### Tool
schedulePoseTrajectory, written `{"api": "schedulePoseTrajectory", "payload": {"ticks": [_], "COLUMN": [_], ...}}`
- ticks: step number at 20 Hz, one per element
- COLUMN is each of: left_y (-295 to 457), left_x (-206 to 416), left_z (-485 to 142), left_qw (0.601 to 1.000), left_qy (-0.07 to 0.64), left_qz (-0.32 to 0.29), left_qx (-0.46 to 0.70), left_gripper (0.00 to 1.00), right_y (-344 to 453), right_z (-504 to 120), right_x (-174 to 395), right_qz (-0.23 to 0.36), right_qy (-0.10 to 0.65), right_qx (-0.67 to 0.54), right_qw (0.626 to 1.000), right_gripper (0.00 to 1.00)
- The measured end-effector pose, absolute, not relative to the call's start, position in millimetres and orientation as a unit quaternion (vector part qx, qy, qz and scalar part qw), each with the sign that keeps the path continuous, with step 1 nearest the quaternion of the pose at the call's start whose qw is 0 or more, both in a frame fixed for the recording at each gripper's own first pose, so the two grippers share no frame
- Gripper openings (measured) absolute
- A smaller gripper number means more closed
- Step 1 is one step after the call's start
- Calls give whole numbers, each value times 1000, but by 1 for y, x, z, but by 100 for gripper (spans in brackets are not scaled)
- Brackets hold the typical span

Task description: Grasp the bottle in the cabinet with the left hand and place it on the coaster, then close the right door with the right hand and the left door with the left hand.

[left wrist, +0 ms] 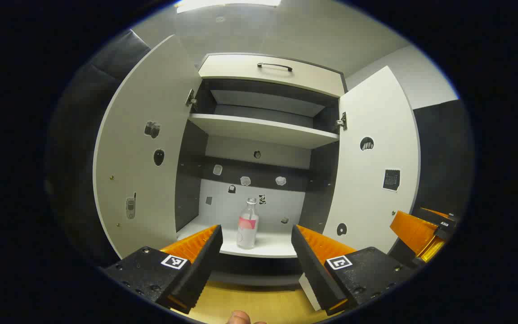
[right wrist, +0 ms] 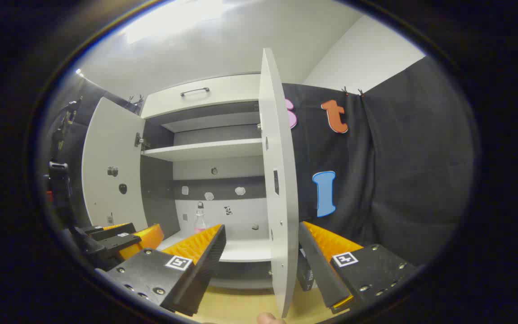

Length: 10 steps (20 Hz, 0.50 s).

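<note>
Clear glass bottle (left wrist: pixel 247 223), pink label, pale cap, stands upright on lower cabinet shelf (left wrist: pixel 268 246), centre of left gripper view, untouched. Task barely begun: nothing grasped, coaster not seen, both doors wide open. Left hand-held gripper (left wrist: pixel 256 252) fingers spread apart, lined up on bottle, well short of it. Right hand-held gripper (right wrist: pixel 262 252) fingers apart, straddling edge of right door (right wrist: pixel 277 180). Left door (left wrist: pixel 140 153) swung out, left of frame. Left to do: grasp, placement, both closings.

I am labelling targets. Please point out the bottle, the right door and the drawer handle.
bottle (left wrist: pixel 247 227), left gripper view, on its label.
right door (left wrist: pixel 376 180), left gripper view, inner face.
drawer handle (left wrist: pixel 274 66), left gripper view, bar's middle.
</note>
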<state>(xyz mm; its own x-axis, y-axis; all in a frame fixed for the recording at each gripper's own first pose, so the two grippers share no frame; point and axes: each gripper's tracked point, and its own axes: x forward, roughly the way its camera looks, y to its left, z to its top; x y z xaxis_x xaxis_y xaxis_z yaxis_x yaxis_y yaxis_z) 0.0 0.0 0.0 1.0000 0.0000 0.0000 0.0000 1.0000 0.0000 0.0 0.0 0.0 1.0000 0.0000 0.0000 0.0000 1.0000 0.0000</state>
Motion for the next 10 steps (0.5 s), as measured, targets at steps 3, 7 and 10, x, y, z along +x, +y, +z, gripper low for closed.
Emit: {"api": "schedulePoseTrajectory", "payload": {"ticks": [3,7,10], "left_y": [0,-1,-2], "left_x": [2,5,8], "left_z": [0,-3,-5], "left_qw": [1000,1000,1000], "left_qy": [1,2,5], "left_qz": [2,5,6], "left_qx": [-3,-8,-10], "left_gripper": [96,96,96], "right_y": [1,-2,-3], "right_z": [-1,-3,-4], "right_x": [4,6,10], "right_qz": [4,6,5], "right_qy": [4,8,11], "right_qx": [-2,-3,-4], "right_qw": [1000,1000,1000], "right_gripper": [100,98,95]}}
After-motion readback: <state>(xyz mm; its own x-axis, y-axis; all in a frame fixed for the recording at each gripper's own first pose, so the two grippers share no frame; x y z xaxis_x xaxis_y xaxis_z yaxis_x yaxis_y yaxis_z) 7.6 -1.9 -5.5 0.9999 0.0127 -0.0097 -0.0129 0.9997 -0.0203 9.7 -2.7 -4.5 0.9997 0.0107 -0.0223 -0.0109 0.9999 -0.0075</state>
